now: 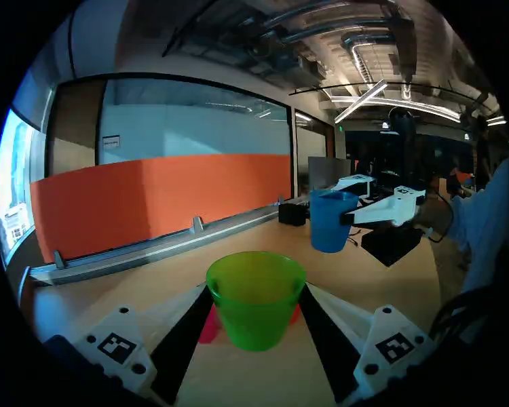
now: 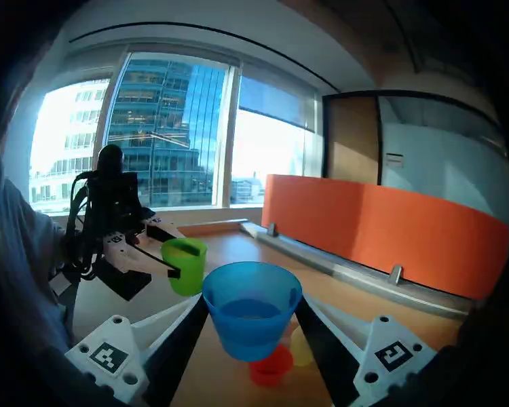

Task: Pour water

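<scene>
The water [image 2: 249,308] sits low in the blue plastic cup [image 2: 251,329], at lower centre of the right gripper view, and I hold that cup upright so nothing spills before I mean it to. My right gripper [image 2: 251,302] has it pinched between both fingers, one against each side of the wall just under the rim, which leaves the mouth free for tipping. My left gripper [image 1: 256,293] clamps the green cup [image 1: 256,305] the same way, at lower centre of the left gripper view. It looks empty and stands level, mouth up, as a receiver should. From there the blue cup shows right of centre, near the green one but apart from it, so I judge the pour not yet begun: the rims need bringing together first. Below the blue cup a small red cup [image 2: 271,366] and a yellow one [image 2: 300,346] stand on the wooden table [image 2: 220,383], well out of my pouring line. An orange partition [image 2: 390,230] runs along the table's far edge.
</scene>
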A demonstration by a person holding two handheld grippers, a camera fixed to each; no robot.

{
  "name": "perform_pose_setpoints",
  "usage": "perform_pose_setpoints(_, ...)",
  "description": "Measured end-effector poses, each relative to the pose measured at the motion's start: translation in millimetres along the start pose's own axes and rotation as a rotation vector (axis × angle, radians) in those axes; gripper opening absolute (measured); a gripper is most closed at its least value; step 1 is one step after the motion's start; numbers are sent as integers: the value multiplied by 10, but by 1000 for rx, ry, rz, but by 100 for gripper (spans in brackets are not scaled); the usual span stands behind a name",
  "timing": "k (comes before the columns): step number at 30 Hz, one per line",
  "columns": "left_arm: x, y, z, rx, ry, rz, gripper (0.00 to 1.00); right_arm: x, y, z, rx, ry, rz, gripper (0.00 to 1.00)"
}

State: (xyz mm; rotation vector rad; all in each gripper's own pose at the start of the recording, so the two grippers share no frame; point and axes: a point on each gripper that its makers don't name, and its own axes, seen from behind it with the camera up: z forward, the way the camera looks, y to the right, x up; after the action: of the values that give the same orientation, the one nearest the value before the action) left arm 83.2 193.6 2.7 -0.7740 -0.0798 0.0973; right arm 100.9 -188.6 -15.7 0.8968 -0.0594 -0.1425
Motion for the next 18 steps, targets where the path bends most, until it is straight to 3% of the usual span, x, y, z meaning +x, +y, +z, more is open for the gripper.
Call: perform_pose_setpoints(18,173,88,4,-22,44,14,86,329,45,50,-8,51,-30,91)
